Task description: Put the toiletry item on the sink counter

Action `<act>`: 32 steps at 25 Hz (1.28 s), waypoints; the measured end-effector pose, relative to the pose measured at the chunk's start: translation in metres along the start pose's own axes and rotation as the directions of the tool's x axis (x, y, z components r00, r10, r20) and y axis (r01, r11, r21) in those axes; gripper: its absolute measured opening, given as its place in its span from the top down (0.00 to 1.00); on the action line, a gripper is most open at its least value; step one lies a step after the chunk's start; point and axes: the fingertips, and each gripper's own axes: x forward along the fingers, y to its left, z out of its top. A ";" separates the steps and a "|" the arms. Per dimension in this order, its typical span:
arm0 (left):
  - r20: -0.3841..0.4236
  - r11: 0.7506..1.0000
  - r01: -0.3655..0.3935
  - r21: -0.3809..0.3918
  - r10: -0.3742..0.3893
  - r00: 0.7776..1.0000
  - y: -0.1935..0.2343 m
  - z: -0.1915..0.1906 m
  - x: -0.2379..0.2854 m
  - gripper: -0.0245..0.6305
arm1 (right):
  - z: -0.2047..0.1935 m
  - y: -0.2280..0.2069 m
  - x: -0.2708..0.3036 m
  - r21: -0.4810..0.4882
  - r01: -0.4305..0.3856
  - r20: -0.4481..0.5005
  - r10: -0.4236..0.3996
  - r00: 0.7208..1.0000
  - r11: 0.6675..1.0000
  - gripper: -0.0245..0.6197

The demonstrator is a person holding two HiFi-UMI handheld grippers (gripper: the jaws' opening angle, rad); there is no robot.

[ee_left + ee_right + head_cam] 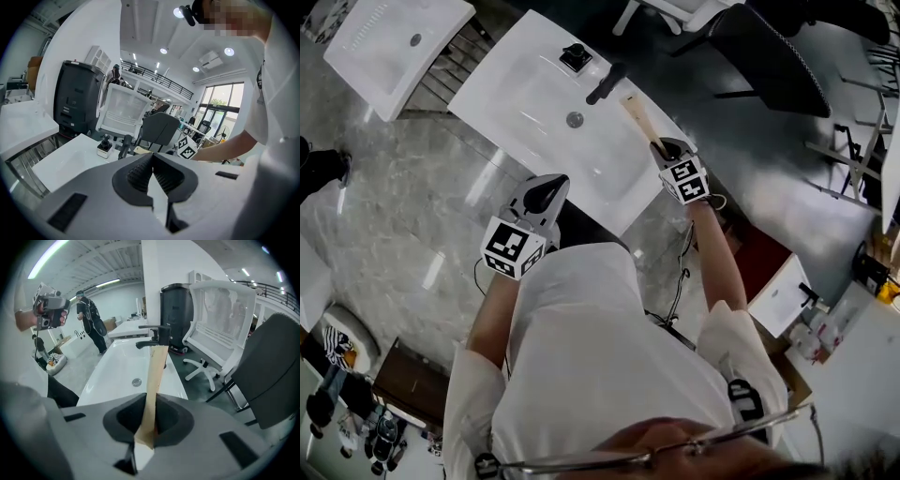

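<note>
A long flat tan toiletry item (642, 120) sticks out of my right gripper (664, 150), which is shut on its near end. It hangs over the right end of the white sink counter (516, 89), near the black faucet (606, 82). In the right gripper view the tan item (155, 371) rises between the pads toward the faucet (157, 336) and the basin (122, 366). My left gripper (546, 192) hovers at the counter's near edge. Its jaws (153, 166) are shut with nothing in them.
A small black-topped white block (576, 58) stands behind the faucet, and the drain (574, 119) sits mid-basin. A second white sink top (394, 42) lies upper left. A dark office chair (769, 52) stands beyond the counter. A person in dark clothes (89, 319) stands far off.
</note>
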 end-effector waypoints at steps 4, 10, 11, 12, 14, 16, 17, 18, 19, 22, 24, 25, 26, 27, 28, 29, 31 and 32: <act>-0.009 1.000 -0.012 -0.010 0.012 1.000 0.002 -0.006 0.003 0.96 | -0.012 -0.010 0.024 -0.040 -0.028 -0.052 0.026 0.998 0.999 0.89; -0.018 0.999 -0.018 -0.028 0.017 1.000 0.000 -0.012 0.010 0.96 | -0.034 -0.022 0.058 -0.050 -0.068 -0.145 0.060 0.988 0.996 0.89; -0.019 0.999 -0.020 -0.030 0.019 1.000 0.000 -0.013 0.011 0.96 | -0.038 -0.024 0.064 -0.052 -0.076 -0.160 0.067 0.985 0.996 0.89; -0.021 0.999 -0.023 -0.032 0.022 1.000 0.001 -0.014 0.012 0.96 | -0.041 -0.025 0.069 -0.056 -0.083 -0.172 0.073 0.982 0.995 0.89; -0.027 0.999 -0.031 -0.040 0.030 0.999 0.003 -0.016 0.011 0.96 | -0.044 -0.029 0.078 -0.069 -0.094 -0.179 0.081 0.980 0.993 0.88; -0.032 0.998 -0.040 -0.046 0.039 0.999 0.005 -0.018 0.009 0.96 | -0.046 -0.033 0.084 -0.079 -0.101 -0.192 0.084 0.978 0.992 0.88; -0.033 0.998 -0.045 -0.049 0.043 0.999 0.006 -0.019 0.008 0.96 | -0.047 -0.034 0.085 -0.081 -0.104 -0.201 0.086 0.976 0.991 0.87; -0.034 0.997 -0.049 -0.052 0.048 0.998 0.008 -0.019 0.007 0.96 | -0.047 -0.035 0.087 -0.082 -0.106 -0.208 0.086 0.974 0.991 0.87; -0.034 0.997 -0.053 -0.054 0.052 0.998 0.009 -0.020 0.006 0.96 | -0.046 -0.036 0.088 -0.084 -0.106 -0.212 0.086 0.974 0.991 0.86; -0.032 0.996 -0.062 -0.062 0.060 0.998 0.012 -0.021 0.004 0.96 | -0.044 -0.038 0.092 -0.077 -0.105 -0.217 0.087 0.972 0.991 0.82; -0.032 0.996 -0.063 -0.062 0.061 0.998 0.012 -0.021 0.003 0.96 | -0.045 -0.040 0.095 -0.060 -0.099 -0.224 0.083 0.971 0.993 0.77; -0.032 0.996 -0.062 -0.062 0.060 0.998 0.012 -0.022 0.003 0.96 | -0.045 -0.041 0.096 -0.054 -0.095 -0.226 0.081 0.971 0.994 0.75; -0.032 0.996 -0.061 -0.061 0.059 0.998 0.011 -0.022 0.003 0.96 | -0.046 -0.041 0.096 -0.050 -0.092 -0.227 0.079 0.971 0.994 0.73; -0.032 0.996 -0.061 -0.062 0.059 0.998 0.011 -0.023 0.003 0.96 | -0.046 -0.041 0.096 -0.049 -0.090 -0.227 0.076 0.971 0.995 0.71; -0.032 0.996 -0.060 -0.062 0.059 0.998 0.010 -0.023 0.003 0.96 | -0.046 -0.041 0.095 -0.048 -0.087 -0.228 0.074 0.971 0.995 0.69; -0.031 0.996 -0.060 -0.061 0.059 0.998 0.010 -0.023 0.002 0.96 | -0.046 -0.041 0.095 -0.048 -0.084 -0.229 0.071 0.971 0.995 0.68; -0.031 0.997 -0.059 -0.056 0.058 0.998 0.009 -0.023 0.002 0.96 | -0.047 -0.041 0.093 -0.047 -0.078 -0.227 0.066 0.972 0.996 0.66; -0.030 0.997 -0.058 -0.053 0.057 0.998 0.009 -0.023 0.002 0.96 | -0.047 -0.042 0.092 -0.045 -0.075 -0.224 0.063 0.973 0.996 0.66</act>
